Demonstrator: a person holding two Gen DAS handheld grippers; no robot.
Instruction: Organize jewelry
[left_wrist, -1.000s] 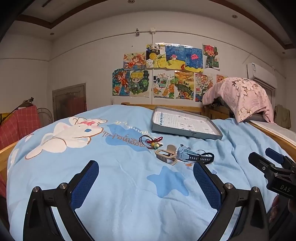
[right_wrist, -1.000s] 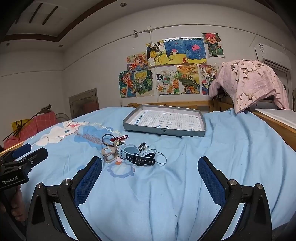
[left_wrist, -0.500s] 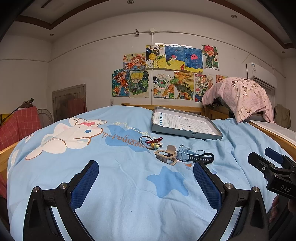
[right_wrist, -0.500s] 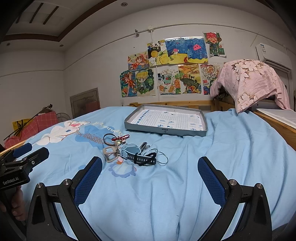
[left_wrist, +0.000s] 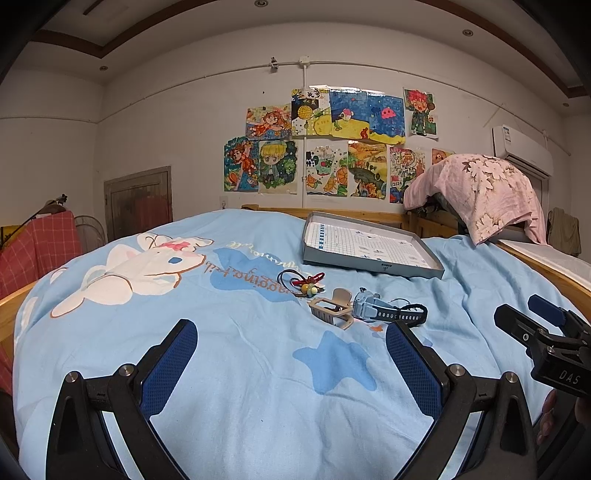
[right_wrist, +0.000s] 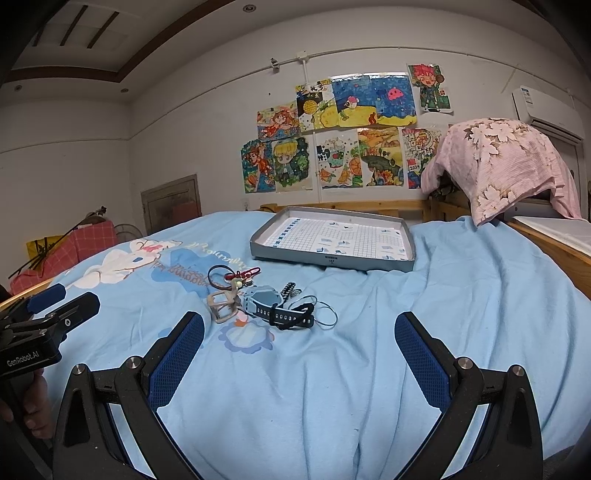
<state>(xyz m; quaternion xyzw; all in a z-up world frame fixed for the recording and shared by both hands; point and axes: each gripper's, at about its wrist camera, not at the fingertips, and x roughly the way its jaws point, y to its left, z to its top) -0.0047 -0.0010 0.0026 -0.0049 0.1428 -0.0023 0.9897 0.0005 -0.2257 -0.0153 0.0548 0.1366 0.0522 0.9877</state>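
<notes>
A small pile of jewelry lies on the blue bedspread: a beige hair claw (left_wrist: 330, 312) (right_wrist: 222, 305), a blue-grey watch (left_wrist: 384, 312) (right_wrist: 271, 305), a red-and-bead cord bracelet (left_wrist: 305, 282) (right_wrist: 236, 277), and thin rings (right_wrist: 322, 312). A grey shallow tray (left_wrist: 369, 260) (right_wrist: 328, 258) with a grid-paper floor sits behind the pile. My left gripper (left_wrist: 291, 356) is open and empty, well short of the pile. My right gripper (right_wrist: 299, 349) is open and empty, just short of the pile.
The bed's wooden frame (right_wrist: 546, 240) runs along the right side and the headboard. A pink floral pillow (right_wrist: 498, 166) sits at the back right. A red checked cloth (left_wrist: 40, 243) hangs at the left. Each gripper shows at the edge of the other's view.
The right gripper has drifted slightly forward and left towards the pile. The left gripper has barely moved. Both stay open.
</notes>
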